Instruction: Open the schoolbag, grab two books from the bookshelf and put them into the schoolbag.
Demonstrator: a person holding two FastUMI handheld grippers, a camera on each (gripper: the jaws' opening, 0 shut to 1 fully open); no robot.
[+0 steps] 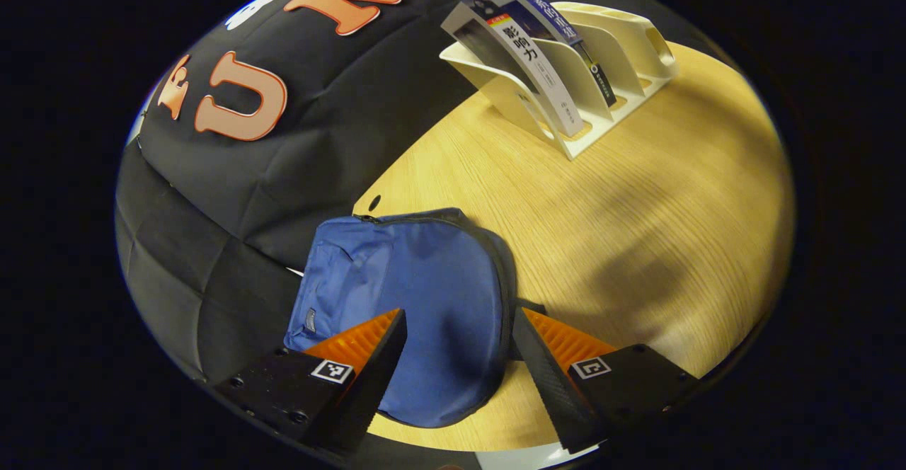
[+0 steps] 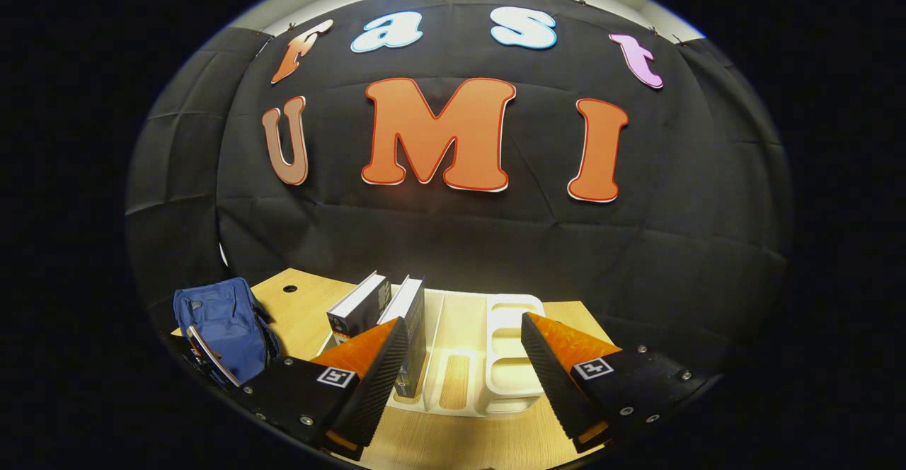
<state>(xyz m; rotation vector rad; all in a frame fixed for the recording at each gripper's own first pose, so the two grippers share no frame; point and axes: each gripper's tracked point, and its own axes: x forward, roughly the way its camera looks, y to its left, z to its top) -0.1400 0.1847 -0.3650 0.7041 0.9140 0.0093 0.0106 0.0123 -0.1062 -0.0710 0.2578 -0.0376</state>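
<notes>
left gripper (image 1: pixel 459 342) | fingers spread wide, holding nothing || right gripper (image 2: pixel 463 350) | fingers spread wide, holding nothing

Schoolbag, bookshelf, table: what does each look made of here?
Schoolbag: blue woven fabric, probably nylon or polyester; matte, soft creases, stitched seams and a zipper along its edge. Bookshelf: cream moulded plastic by the look; smooth, rounded dividers with a slight sheen. Table: light wood or wood-look laminate; the grain lines show, but which one cannot be told.

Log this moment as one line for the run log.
stage: start | schoolbag: zipped, flat on table | books: two in bookshelf | left gripper: open above bag | right gripper: open facing bookshelf
</notes>
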